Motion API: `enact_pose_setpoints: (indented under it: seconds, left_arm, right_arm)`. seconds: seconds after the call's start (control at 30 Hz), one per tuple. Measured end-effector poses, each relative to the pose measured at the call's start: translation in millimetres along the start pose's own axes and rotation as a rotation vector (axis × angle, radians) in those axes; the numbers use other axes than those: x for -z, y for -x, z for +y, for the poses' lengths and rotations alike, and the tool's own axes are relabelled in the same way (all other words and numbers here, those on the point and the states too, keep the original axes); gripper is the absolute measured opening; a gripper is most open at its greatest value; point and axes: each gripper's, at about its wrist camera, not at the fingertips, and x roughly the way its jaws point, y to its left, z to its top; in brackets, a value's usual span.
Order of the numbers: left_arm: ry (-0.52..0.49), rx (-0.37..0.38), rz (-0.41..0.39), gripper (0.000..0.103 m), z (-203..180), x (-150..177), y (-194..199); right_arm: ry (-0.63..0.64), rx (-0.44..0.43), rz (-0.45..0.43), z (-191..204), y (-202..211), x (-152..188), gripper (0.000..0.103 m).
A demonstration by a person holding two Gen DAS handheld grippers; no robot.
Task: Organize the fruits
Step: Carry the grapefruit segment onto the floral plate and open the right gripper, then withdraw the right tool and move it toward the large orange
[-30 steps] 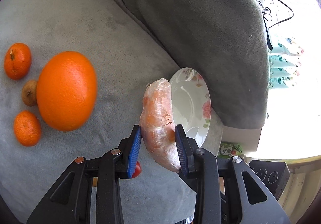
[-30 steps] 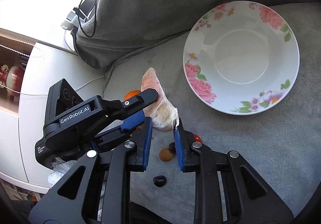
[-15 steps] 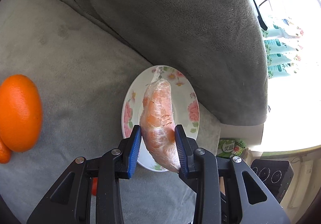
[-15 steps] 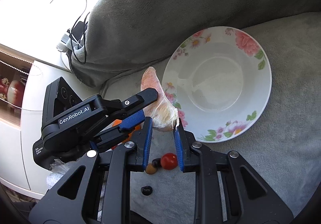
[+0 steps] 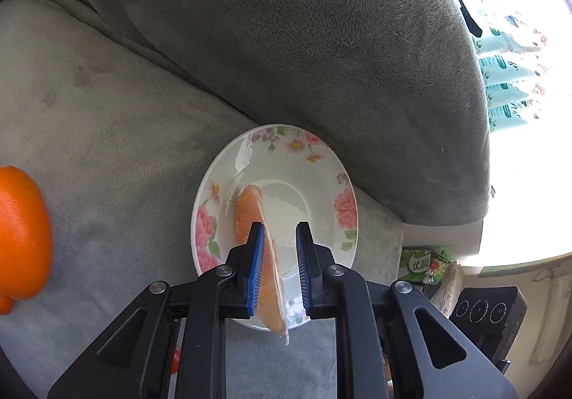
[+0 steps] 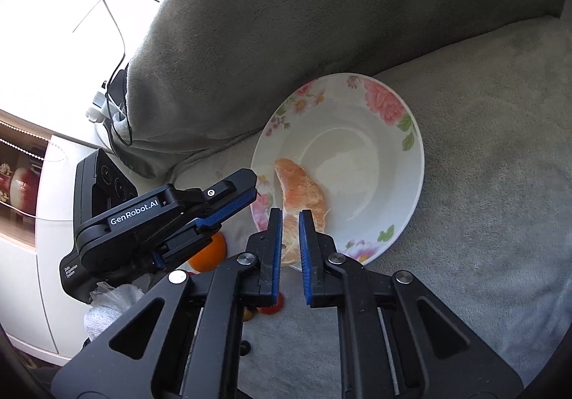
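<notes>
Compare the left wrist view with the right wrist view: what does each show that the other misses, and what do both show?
Only the left wrist view: the big orange and the tissue packs. Only the right wrist view: the right gripper and the lettering on the left gripper. Both: the flowered plate with the fruit segment lying on it.

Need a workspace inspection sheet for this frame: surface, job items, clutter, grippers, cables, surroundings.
Surface: grey plush sofa seat, backrest behind.
Job's things: fruit wedge lying in flowered plate; big orange on the seat.
Clutter: small tomato by the right gripper.
Grippers: left gripper shut, jaws just closed, wedge not gripped; right gripper shut, empty.
Cables: black cable beside the backrest's end.
Surroundings: bright window, tissue packs.
</notes>
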Motion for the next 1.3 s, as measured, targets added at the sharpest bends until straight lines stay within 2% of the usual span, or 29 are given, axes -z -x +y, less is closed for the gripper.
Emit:
enact_pose_setpoints:
  seconds: [0.43,0.5,0.57,0.6,0.67,0.7,0.73,0.77,0.87,0.93,1.3]
  left_arm:
    - [-0.052,-0.055,-0.009,0.015,10,3,25]
    - [-0.069,-0.067,-0.014,0.015,11,5,31]
    - [-0.081,-0.075,-0.016,0.015,13,6,36]
    - [-0.089,-0.081,-0.018,0.016,14,7,39]
    - [-0.105,-0.088,-0.024,0.021,15,9,44]
    - [-0.114,-0.096,-0.026,0.023,17,11,47]
    - [-0.120,-0.102,-0.030,0.031,18,12,50]
    - [-0.124,-0.107,-0.035,0.038,20,13,53]
    - [-0.134,-0.131,-0.052,0.050,27,16,62]
    - [-0.142,-0.144,-0.059,0.054,32,18,68]
    - [-0.240,-0.253,-0.105,0.060,62,27,98]
  right_arm:
    - [0.097,0.095,-0.028,28,16,13,0.011]
    - [0.111,0.121,-0.035,32,19,16,0.021]
    - [0.116,0.139,-0.047,35,21,20,0.046]
    - [0.119,0.146,-0.053,37,23,22,0.050]
    - [0.125,0.162,-0.061,41,24,25,0.064]
    - [0.131,0.169,-0.062,43,24,27,0.067]
    - [0.138,0.176,-0.063,44,25,29,0.070]
    - [0.147,0.182,-0.066,47,25,30,0.071]
    - [0.181,0.211,-0.067,55,24,35,0.072]
    - [0.200,0.229,-0.066,60,22,38,0.072]
    - [0.258,0.243,-0.084,80,12,44,0.072]
